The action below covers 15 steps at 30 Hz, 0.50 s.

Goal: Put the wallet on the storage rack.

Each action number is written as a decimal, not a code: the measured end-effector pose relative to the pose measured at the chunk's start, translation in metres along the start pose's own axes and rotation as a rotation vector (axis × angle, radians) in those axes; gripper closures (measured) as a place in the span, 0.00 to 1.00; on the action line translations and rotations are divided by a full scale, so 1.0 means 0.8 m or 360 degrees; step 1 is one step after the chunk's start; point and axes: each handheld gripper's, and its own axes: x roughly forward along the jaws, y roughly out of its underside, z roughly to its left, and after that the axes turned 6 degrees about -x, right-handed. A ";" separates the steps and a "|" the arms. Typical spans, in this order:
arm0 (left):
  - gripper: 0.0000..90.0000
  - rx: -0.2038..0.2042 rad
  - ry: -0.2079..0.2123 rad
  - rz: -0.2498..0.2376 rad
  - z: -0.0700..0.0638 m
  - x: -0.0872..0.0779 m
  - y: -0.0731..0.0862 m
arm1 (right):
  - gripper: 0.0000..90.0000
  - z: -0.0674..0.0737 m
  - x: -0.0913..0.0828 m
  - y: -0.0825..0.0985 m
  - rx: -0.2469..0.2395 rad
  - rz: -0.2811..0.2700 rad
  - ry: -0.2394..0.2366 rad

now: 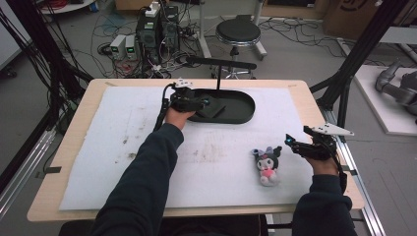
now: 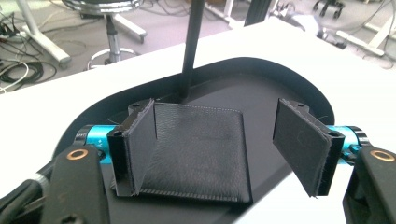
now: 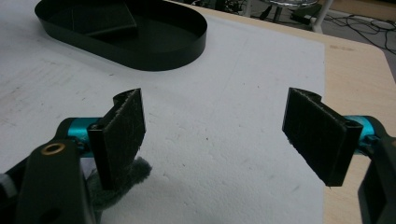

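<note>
White mat (image 1: 147,147), black tray (image 1: 243,115) at its far edge.
My left gripper (image 2: 219,140) stands wide over the wallet (image 2: 201,154) in that tray; my right gripper (image 3: 215,135) gapes empty, well apart from it.

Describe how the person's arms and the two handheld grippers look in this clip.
Both arms wear dark navy long sleeves. The left gripper and right gripper are black, each with two flat jaws faced in dark fabric pads, turquoise metal fittings and brass-coloured rivets. A black cable trails from the left one; a grey three-cornered plate tops the right.

Plush: small black-and-pink stuffed toy (image 1: 267,165), near right on the white foam mat (image 1: 98,162).
Stool: round black seat (image 1: 238,31), far floor.
</note>
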 end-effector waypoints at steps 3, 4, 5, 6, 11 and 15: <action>0.34 0.0002 0.0018 -0.0030 0.001 -0.017 0.002 | 0.24 0.001 0.001 0.000 0.0001 0.0004 -0.0004; 0.35 0.0006 0.0028 -0.0035 0.001 -0.021 0.003 | 0.24 0.002 0.001 0.000 0.0001 0.0009 -0.0005; 0.36 0.0013 0.0034 -0.0039 0.001 -0.024 0.003 | 0.24 0.003 0.002 0.000 0.0002 0.0007 -0.0008; 0.36 0.0015 0.0042 -0.0042 0.000 -0.028 0.004 | 0.24 0.003 0.002 0.000 -0.0004 0.0011 -0.0005; 0.36 0.0032 0.0071 -0.0085 -0.004 -0.049 0.005 | 0.24 0.004 0.004 0.000 -0.0005 0.0013 -0.0011; 0.28 0.0023 0.0033 -0.0123 0.000 -0.077 0.009 | 0.24 0.004 0.005 -0.001 -0.0005 0.0011 -0.0017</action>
